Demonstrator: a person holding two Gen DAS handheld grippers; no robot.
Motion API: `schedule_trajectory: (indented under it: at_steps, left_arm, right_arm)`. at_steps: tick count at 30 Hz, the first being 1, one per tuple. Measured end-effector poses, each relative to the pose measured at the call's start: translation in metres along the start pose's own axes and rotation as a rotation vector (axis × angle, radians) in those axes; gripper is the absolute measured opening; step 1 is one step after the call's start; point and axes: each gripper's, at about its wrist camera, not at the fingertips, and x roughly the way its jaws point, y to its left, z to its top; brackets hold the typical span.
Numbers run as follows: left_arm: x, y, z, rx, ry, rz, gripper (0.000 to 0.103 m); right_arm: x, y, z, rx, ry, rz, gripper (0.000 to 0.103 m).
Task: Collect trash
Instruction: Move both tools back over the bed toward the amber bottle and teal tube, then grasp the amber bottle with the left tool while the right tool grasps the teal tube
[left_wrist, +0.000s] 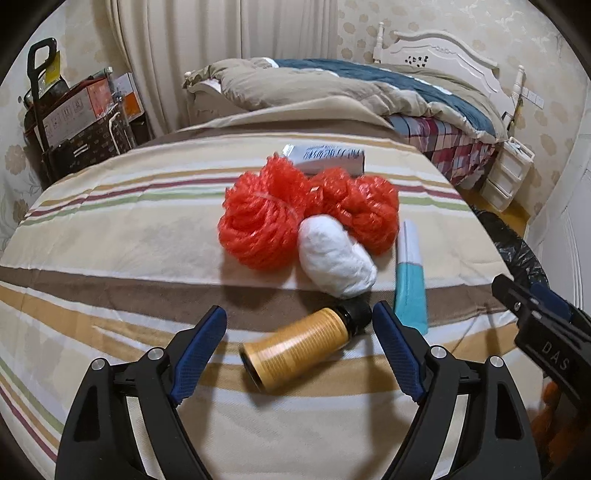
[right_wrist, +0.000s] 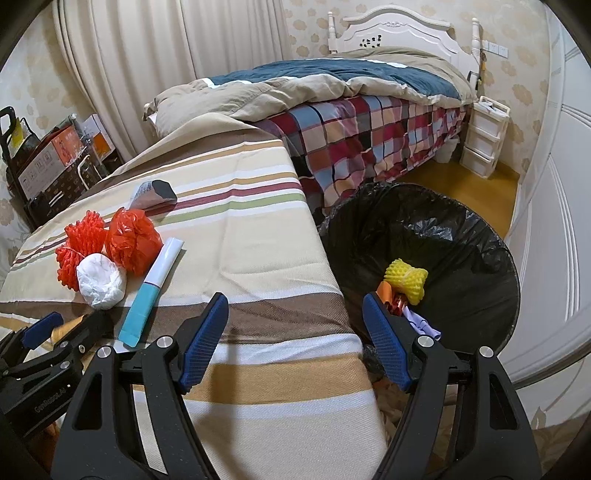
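Trash is what we're sorting, and most of it sits in a loose heap on the striped cloth (left_wrist: 122, 229) covering the table.

From the left wrist camera, our left gripper (left_wrist: 299, 328) is spread wide, with a yellow ribbed bottle (left_wrist: 299, 349) lying on its side between the blue pads (left_wrist: 201, 350). The pads aren't pressing on it, so nothing is grasped. The bottle's black cap points toward 1 o'clock. Just past it, at 12 o'clock, lies a white wad of paper (left_wrist: 336, 256), touching two orange-red bundles: a foam net (left_wrist: 260, 221) at 11 o'clock and a crumpled plastic bag (left_wrist: 364, 210) at 1 o'clock. Behind them is a grey-white carton (left_wrist: 327, 157). A white and teal tube (left_wrist: 410, 277) lies at 2 o'clock of the bottle. Our right gripper (left_wrist: 532, 306) pokes in at 3 o'clock.

From the right wrist camera, that gripper (right_wrist: 295, 325) is also released, empty, hanging over the table's edge. At 2 o'clock stands a bin with a black liner (right_wrist: 461, 236), holding a yellow foam net (right_wrist: 406, 278) and some orange and lilac scraps we can't make out. The heap is at 10 o'clock, tube (right_wrist: 153, 286) nearest, and the left gripper (right_wrist: 51, 325) shows at 9 o'clock. A bed with a plaid sheet (right_wrist: 369, 140) is at 12 o'clock.
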Motion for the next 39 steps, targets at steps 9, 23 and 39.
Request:
schedule_trajectory:
  at_steps: [9, 23, 39]
  left_arm:
    - [-0.001, 0.025, -0.008, -0.040, 0.035, 0.007, 0.081]
    - [-0.004, 0.022, -0.009, 0.005, 0.037, -0.023, 0.072]
    - [-0.014, 0.033, -0.019, 0.079, -0.004, -0.029, 0.027]
  right_arm:
    - [0.000, 0.001, -0.001, -0.002, -0.001, -0.001, 0.073]
    - [0.001, 0.001, -0.001, -0.003, 0.003, -0.001, 0.073]
    - [-0.001, 0.011, -0.005, -0.038, 0.000, 0.003, 0.073]
